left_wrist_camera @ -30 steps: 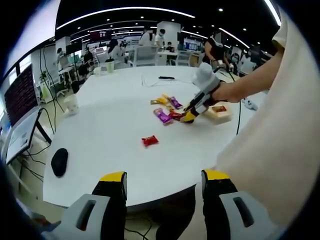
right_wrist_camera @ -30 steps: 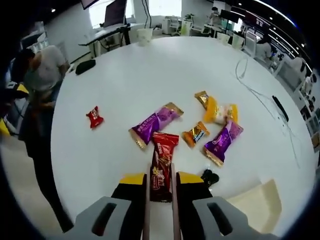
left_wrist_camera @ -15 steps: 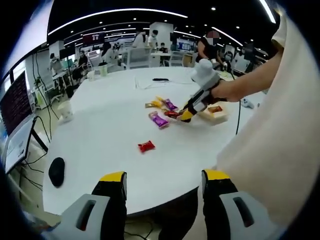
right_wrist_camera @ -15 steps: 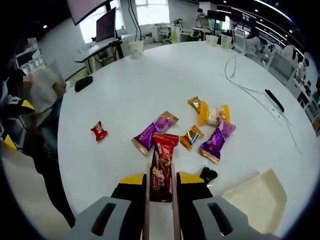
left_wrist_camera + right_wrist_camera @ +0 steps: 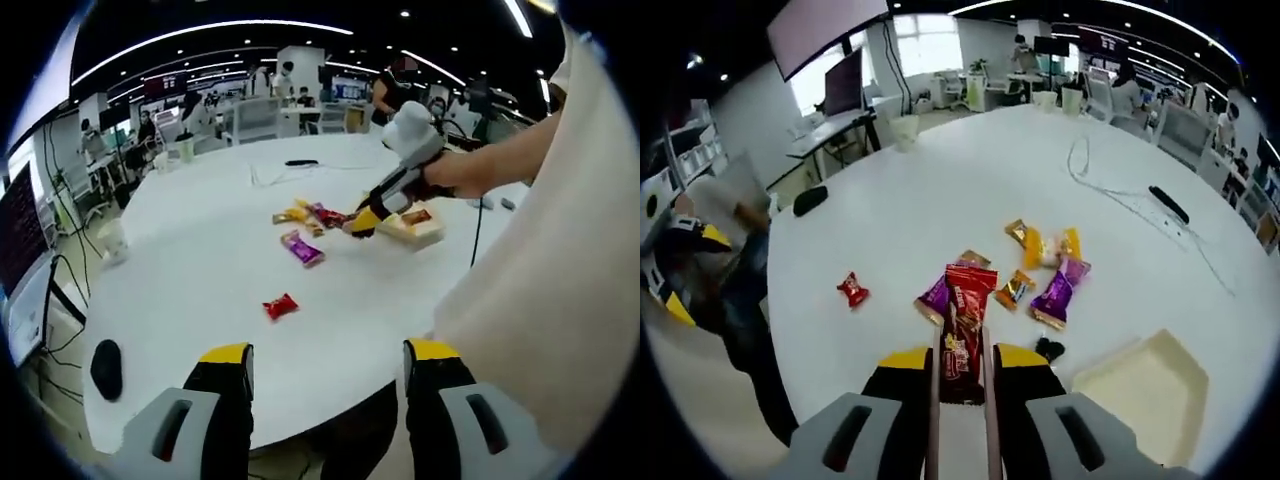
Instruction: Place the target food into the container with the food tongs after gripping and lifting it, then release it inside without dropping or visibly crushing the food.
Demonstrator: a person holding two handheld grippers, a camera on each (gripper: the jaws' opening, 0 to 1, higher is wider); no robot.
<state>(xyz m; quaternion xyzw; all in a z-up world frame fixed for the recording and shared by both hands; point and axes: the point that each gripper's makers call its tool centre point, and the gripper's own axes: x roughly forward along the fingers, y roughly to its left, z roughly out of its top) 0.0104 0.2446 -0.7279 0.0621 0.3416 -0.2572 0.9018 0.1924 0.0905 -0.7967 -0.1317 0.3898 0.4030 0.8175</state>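
Note:
My right gripper [image 5: 960, 362] is shut on a dark red snack bar [image 5: 963, 318], held up above the white round table [image 5: 940, 190]. The cream container [image 5: 1138, 388] lies on the table to the lower right in the right gripper view. In the left gripper view the right gripper [image 5: 362, 222] shows across the table with the red bar, just left of the container [image 5: 413, 228], which holds an orange-brown packet. My left gripper [image 5: 325, 372] stands open off the table's near edge with nothing between its jaws.
Loose snacks lie on the table: two purple packets [image 5: 1053, 294], orange and yellow ones [image 5: 1040, 245], a small red candy [image 5: 852, 291]. A black cable and remote [image 5: 1167, 204] sit far right. A paper cup [image 5: 112, 238] and a black mouse [image 5: 105, 368] lie left. A person's sleeve [image 5: 560, 250] is at right.
My right gripper has risen with the red bar, so the table and snacks look smaller and farther away. The left gripper view has shifted slightly; its jaws stay open.

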